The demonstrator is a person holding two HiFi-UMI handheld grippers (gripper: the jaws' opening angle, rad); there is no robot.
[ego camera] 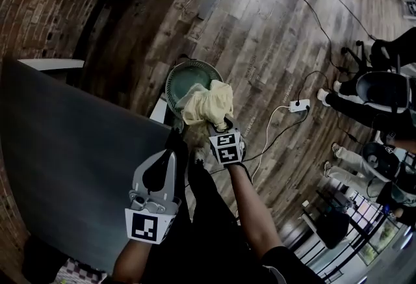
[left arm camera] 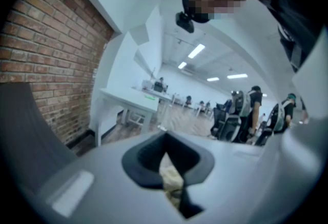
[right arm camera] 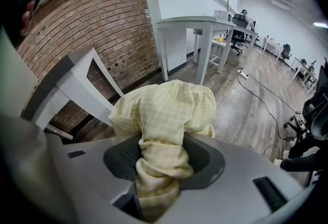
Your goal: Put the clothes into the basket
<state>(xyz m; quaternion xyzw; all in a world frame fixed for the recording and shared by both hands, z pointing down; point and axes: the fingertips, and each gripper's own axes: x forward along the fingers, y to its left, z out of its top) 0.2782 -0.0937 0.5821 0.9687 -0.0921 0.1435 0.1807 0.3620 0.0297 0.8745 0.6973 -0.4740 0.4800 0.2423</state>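
Observation:
A pale yellow checked garment (ego camera: 207, 104) hangs bunched over the near right rim of a round green basket (ego camera: 181, 76) on the wooden floor. My right gripper (ego camera: 220, 124) points steeply down and is shut on the garment's near end. In the right gripper view the cloth (right arm camera: 164, 115) fills the gap between the jaws (right arm camera: 163, 169) and billows out beyond them. My left gripper (ego camera: 162, 158) hovers nearer me, over the edge of the table, jaws together. In the left gripper view, the slit of that gripper (left arm camera: 170, 169) shows a pale yellowish bit that I cannot identify.
A dark grey table (ego camera: 65, 166) takes up the left. A white power strip (ego camera: 299, 106) with cables lies on the floor right of the basket. Seated people and office chairs (ego camera: 383, 91) crowd the right edge. A white desk (right arm camera: 200, 25) and a brick wall (right arm camera: 87, 23) stand behind.

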